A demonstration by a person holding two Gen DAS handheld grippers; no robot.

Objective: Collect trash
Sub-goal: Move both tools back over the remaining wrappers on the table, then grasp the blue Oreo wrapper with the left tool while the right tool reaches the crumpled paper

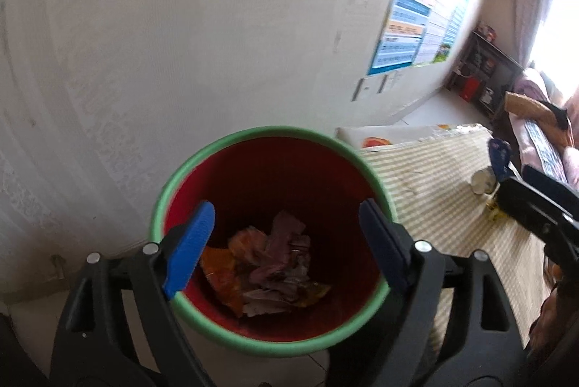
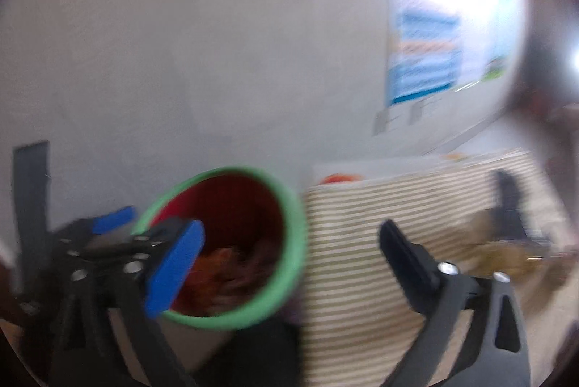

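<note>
I hold the left claw (image 1: 286,242) spread above the round red bin (image 1: 202,169) of crumpled wrappers (image 1: 275,264); right claw (image 2: 289,256) spread over striped tabletop (image 2: 354,242).

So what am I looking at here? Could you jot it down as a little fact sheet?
bin: red bin with green rim, beside the table
bin contents: crumpled wrappers, orange and purplish
left gripper: open, empty, above the bin mouth
right gripper: open, empty, over the table edge next to the bin
table: striped cloth
left on table: small whitish cup, lying near the far side
wall: blue poster
</note>
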